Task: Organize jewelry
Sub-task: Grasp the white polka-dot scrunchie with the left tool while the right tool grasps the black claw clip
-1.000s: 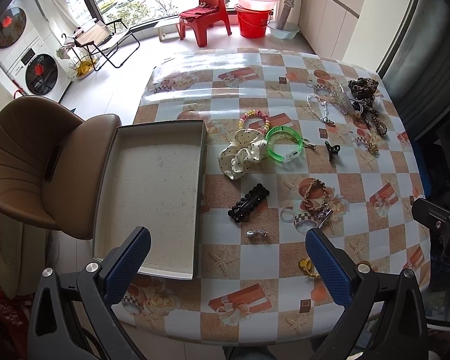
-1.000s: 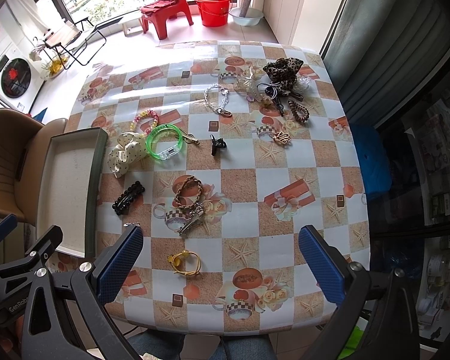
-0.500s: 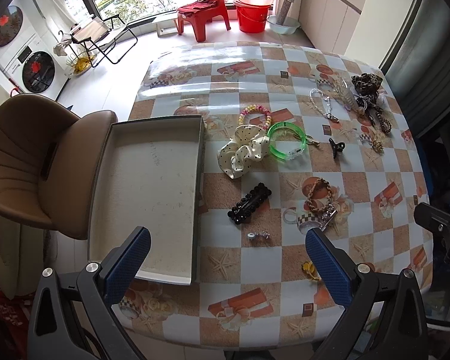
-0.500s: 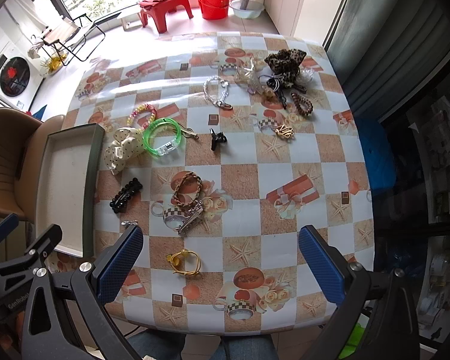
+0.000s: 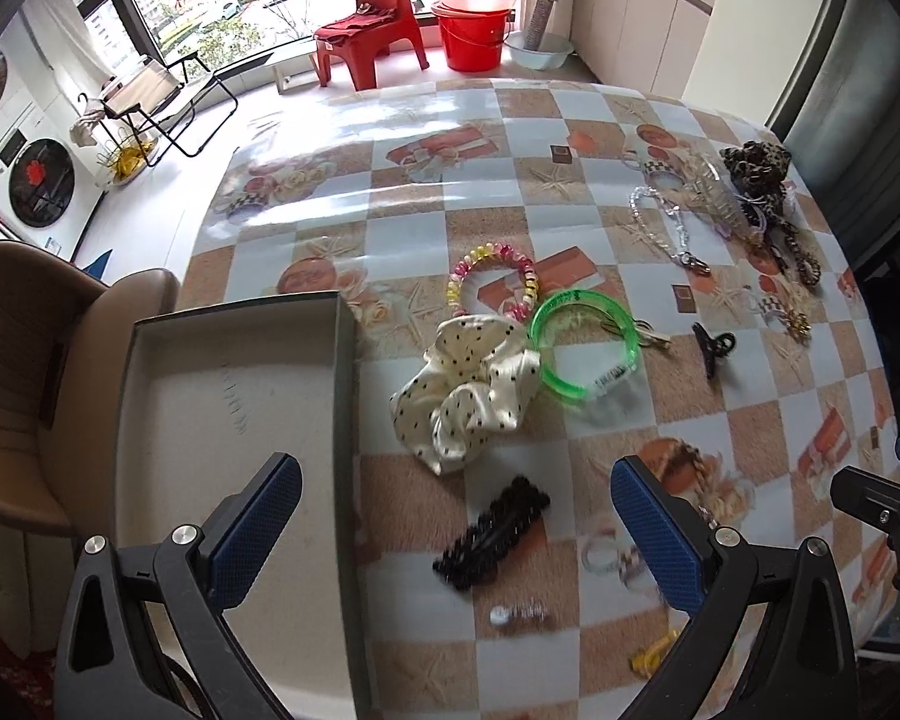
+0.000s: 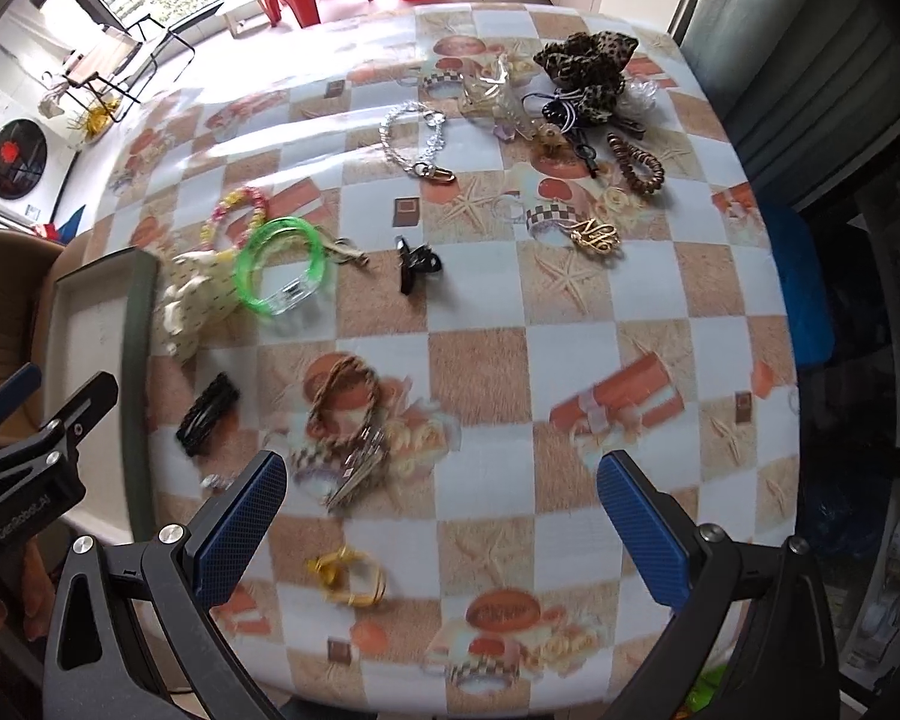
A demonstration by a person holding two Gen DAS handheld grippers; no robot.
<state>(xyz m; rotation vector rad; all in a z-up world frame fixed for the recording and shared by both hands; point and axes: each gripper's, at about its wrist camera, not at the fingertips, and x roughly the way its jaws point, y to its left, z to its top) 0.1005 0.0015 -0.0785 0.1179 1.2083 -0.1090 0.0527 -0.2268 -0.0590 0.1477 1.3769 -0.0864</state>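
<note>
Both the left tongs point(image 5: 456, 519) and the right tongs point(image 6: 441, 513) gape wide, holding nothing. The black hair clip point(image 5: 491, 533) lies low in the left view's centre, between the spread fingers, just right of the empty tray point(image 5: 228, 396) on the desk point(image 5: 510, 228). Best to lower squarely across its narrow width (it lies diagonally), then close gently.

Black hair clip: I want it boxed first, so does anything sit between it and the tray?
Nothing visible does. The black hair clip lies on bare tablecloth just right of the tray, and only the tray's raised wall separates them. The polka-dot scrunchie sits farther back.
</note>
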